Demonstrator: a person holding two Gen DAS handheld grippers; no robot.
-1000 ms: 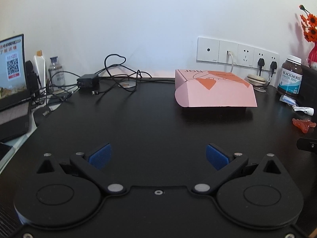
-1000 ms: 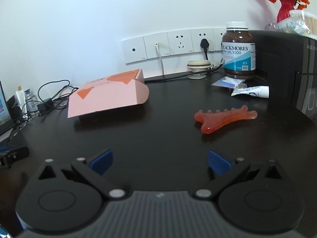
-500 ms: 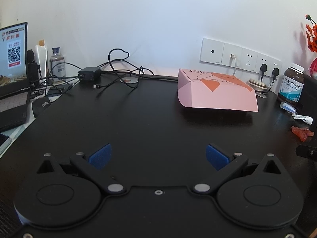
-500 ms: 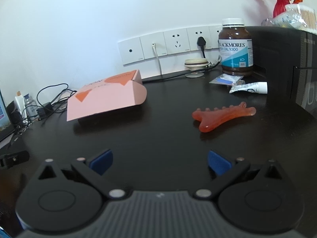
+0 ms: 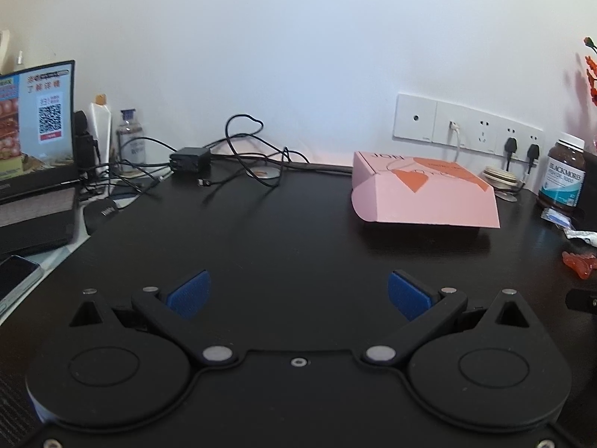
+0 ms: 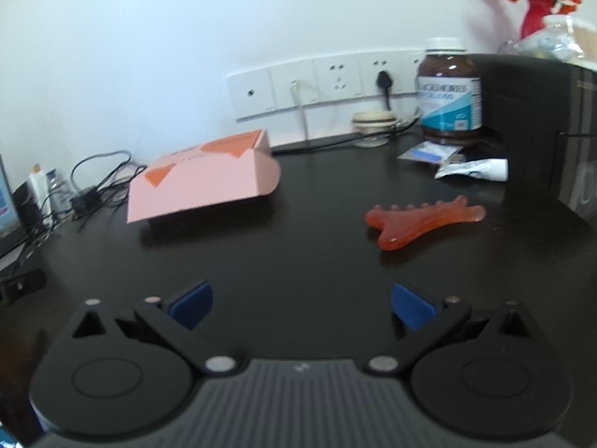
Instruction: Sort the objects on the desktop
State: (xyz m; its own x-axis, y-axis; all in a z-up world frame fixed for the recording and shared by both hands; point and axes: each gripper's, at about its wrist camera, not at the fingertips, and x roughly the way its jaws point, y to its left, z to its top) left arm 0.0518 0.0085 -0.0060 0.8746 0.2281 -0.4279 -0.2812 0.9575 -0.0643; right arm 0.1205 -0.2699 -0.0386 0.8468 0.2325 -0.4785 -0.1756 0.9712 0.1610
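Plain white wall [image 5: 298,56] with socket strip [image 5: 468,127] behind black desk [image 5: 283,231].

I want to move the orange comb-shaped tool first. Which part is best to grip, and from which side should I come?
Probably grip the narrow handle of the orange comb-shaped tool, the end pointing right toward the white tube. It lies flat on the desk, so bring the open right hand-held gripper down from above, fingers across the handle's width. The wide forked end looks harder to span.
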